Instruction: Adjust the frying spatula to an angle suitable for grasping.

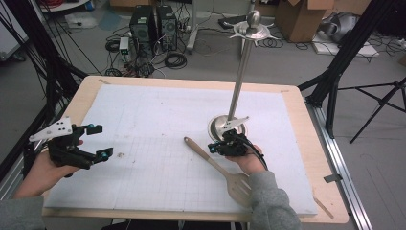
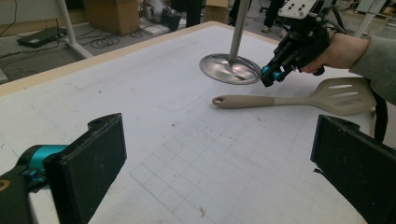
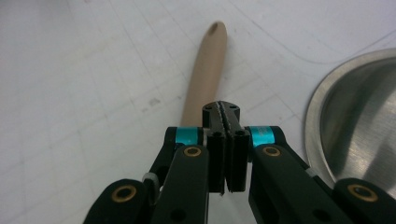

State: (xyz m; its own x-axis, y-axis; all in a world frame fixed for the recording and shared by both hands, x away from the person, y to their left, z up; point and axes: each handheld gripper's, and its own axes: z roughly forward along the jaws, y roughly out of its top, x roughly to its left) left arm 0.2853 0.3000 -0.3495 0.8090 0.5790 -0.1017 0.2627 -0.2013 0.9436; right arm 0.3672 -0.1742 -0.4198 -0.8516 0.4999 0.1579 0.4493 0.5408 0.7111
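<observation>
A beige slotted spatula [image 1: 218, 165] lies flat on the white gridded mat [image 1: 158, 115], its handle pointing far-left and its head near the front edge. My right gripper [image 1: 210, 147] hovers just over the handle [image 3: 203, 70], jaws pressed together with nothing between them [image 3: 222, 109]. It sits beside the round steel base [image 1: 227, 128] of a tall metal stand. My left gripper [image 1: 101, 141] is at the mat's left side, open and empty, its jaws wide apart [image 2: 219, 158]. From there I see the spatula [image 2: 280, 100] and the right gripper [image 2: 268, 77] ahead.
The stand's pole [image 1: 239, 81] rises high to a pronged top with a ball. Its base [image 3: 355, 116] lies right of the right gripper. The wooden table edge [image 1: 306, 124] frames the mat. Computers [image 1: 148, 24], cables and boxes are on the floor beyond.
</observation>
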